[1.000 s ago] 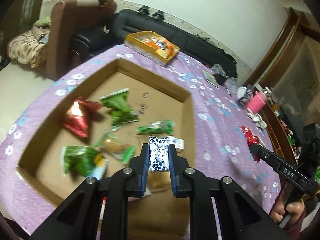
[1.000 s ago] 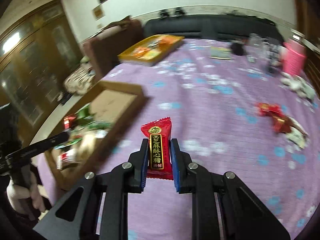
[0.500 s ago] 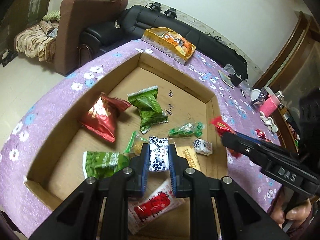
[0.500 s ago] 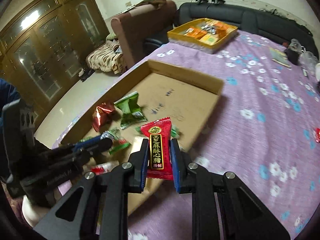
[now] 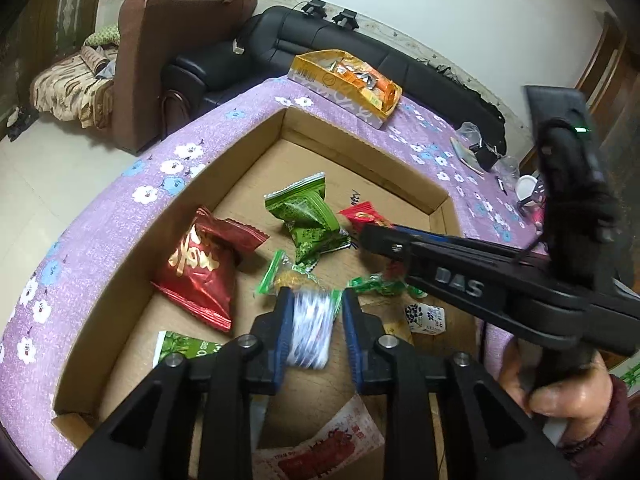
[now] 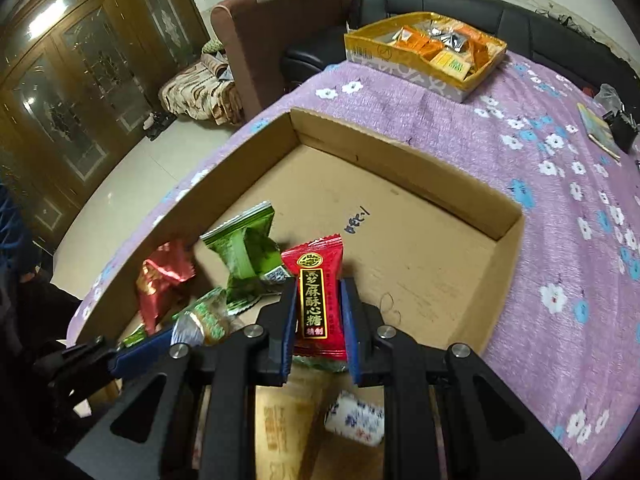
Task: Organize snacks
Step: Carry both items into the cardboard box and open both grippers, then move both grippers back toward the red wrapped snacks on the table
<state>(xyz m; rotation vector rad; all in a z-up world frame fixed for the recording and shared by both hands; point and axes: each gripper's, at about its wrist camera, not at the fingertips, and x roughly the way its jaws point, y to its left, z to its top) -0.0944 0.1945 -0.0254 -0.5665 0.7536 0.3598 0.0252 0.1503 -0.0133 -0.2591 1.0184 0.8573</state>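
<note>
My left gripper (image 5: 316, 320) hangs over the cardboard box (image 5: 360, 152). Its jaws are opening, and a blue-and-white packet (image 5: 310, 328) shows blurred between them with a gap beside it. My right gripper (image 6: 318, 320) is over the same box (image 6: 400, 152) and holds a red candy (image 6: 316, 280) upright. Its jaws are just easing apart, but the pads are still on the wrapper. In the left wrist view the right gripper (image 5: 372, 236) crosses from the right with the red candy (image 5: 362, 216) at its tip. The left gripper (image 6: 132, 354) shows at the lower left of the right wrist view.
In the box lie a dark red bag (image 5: 200, 268), green packets (image 5: 304, 216), a small blue-and-white packet (image 6: 356, 420) and other wrappers. A yellow tray of snacks (image 6: 424, 52) stands on the purple flowered cloth (image 6: 560, 200) behind. A hand (image 5: 560, 392) grips the right tool.
The left jaws have parted and the blue-and-white packet between them has gone loose and blurred. The right gripper has carried the red candy from over the cloth to over the box.
</note>
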